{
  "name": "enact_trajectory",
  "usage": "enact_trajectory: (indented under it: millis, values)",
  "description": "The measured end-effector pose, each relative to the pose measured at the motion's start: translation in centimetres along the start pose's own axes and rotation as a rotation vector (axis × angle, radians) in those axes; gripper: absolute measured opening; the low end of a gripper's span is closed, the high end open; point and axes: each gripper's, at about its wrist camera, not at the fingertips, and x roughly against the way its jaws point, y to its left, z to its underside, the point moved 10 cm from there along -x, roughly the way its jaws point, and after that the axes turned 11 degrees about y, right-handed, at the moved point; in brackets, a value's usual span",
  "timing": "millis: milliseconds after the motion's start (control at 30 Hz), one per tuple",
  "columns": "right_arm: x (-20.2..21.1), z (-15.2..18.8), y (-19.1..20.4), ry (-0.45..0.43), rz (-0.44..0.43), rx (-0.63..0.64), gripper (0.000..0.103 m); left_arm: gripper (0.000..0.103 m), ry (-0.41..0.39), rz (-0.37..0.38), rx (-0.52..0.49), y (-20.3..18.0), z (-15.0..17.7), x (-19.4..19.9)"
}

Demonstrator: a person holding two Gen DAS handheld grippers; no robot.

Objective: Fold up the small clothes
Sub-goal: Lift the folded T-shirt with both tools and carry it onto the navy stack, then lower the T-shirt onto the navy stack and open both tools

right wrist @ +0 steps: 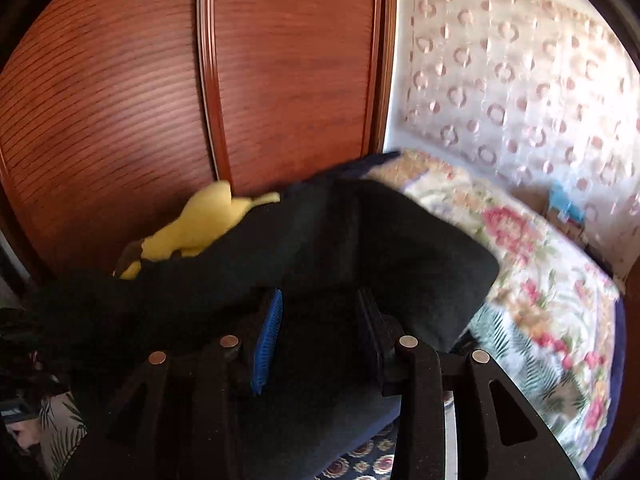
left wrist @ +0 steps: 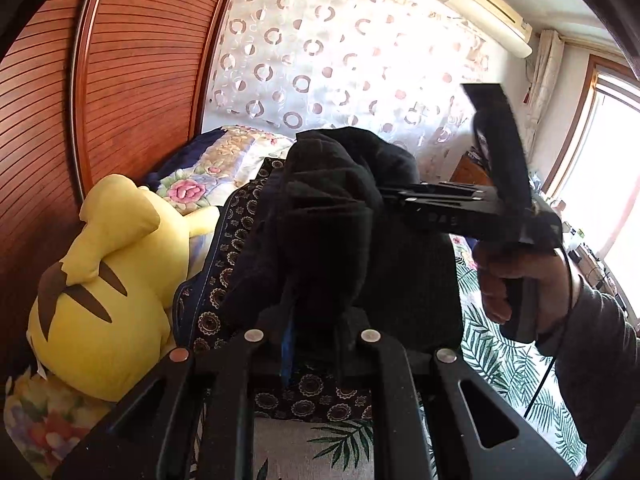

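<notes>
A black garment (left wrist: 332,208) hangs bunched in the air above the bed. My left gripper (left wrist: 316,320) is shut on its lower part, and the cloth hides both fingertips. From the right, a hand (left wrist: 516,280) brings in my right gripper (left wrist: 384,196), whose tips touch the upper folds. In the right wrist view the black garment (right wrist: 400,248) spreads across the middle. There my right gripper (right wrist: 320,304) has its jaws apart. The blue pad (right wrist: 268,336) and the dark pad (right wrist: 370,328) stand clear of each other, with black cloth in and behind the gap.
A yellow plush toy (left wrist: 108,280) lies at the left against the wooden wardrobe (left wrist: 132,60). A dark blue patterned cloth (left wrist: 236,240) lies under the garment. The bed has a floral quilt (right wrist: 540,280) and a leaf-print sheet (left wrist: 500,360). A curtain (left wrist: 340,60) hangs behind.
</notes>
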Motion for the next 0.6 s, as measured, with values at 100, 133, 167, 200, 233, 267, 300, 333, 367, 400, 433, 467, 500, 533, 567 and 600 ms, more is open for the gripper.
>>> enact_trajectory:
  millis: [100,133,167,200,233,267,300,333,367,400,433,467,500,533,567,600]
  values:
    - [0.0,-0.5,-0.3,-0.028,0.002,-0.011,0.039,0.015,0.0,-0.021,-0.018,-0.2,0.0,0.0]
    - [0.1,-0.5,-0.3,-0.034,0.009,-0.01,0.039,0.015,0.0,-0.026,-0.025,-0.3,0.0,0.1]
    - [0.3,-0.5,-0.3,-0.043,0.017,-0.011,0.039,0.015,0.002,-0.03,-0.029,-0.3,0.0,0.1]
    - [0.9,0.2,-0.3,-0.054,0.022,-0.016,0.039,0.015,0.002,-0.038,-0.036,-0.4,0.0,0.2]
    - [1.4,0.3,-0.3,-0.067,0.026,-0.028,0.039,0.016,0.0,-0.053,-0.044,-0.4,0.0,0.3]
    - [2.0,0.6,-0.2,-0.079,0.025,-0.043,0.039,0.02,-0.005,-0.075,-0.058,-0.5,0.1,0.4]
    - [2.7,1.4,0.0,-0.089,0.023,-0.055,0.039,0.023,-0.013,-0.096,-0.074,-0.7,0.1,0.7]
    - [3.3,1.9,0.3,-0.096,0.026,-0.059,0.039,0.026,-0.019,-0.107,-0.083,-0.8,0.2,1.1]
    - [3.8,2.8,0.7,-0.1,0.031,-0.059,0.039,0.034,-0.022,-0.104,-0.084,-0.9,0.2,1.3]
    - [4.4,3.6,1.1,-0.105,0.041,-0.058,0.039,0.042,-0.028,-0.103,-0.085,-1.0,0.3,1.7]
    - [5.2,4.1,1.2,-0.112,0.046,-0.061,0.039,0.044,-0.046,-0.116,-0.095,-1.2,0.3,2.4]
    - [6.0,4.8,1.4,-0.118,0.046,-0.066,0.039,0.046,-0.053,-0.12,-0.105,-1.4,0.3,2.7]
    - [6.7,5.4,1.5,-0.122,0.05,-0.073,0.039,0.052,-0.059,-0.123,-0.118,-1.8,0.3,3.1]
    - [7.3,6.0,1.5,-0.128,0.054,-0.079,0.039,0.056,-0.065,-0.123,-0.126,-2.2,0.4,3.6]
    - [8.1,6.7,1.6,-0.135,0.058,-0.085,0.039,0.068,-0.077,-0.127,-0.133,-2.5,0.5,4.2]
    - [8.9,7.3,1.6,-0.144,0.063,-0.094,0.039,0.075,-0.091,-0.131,-0.144,-2.9,0.5,4.7]
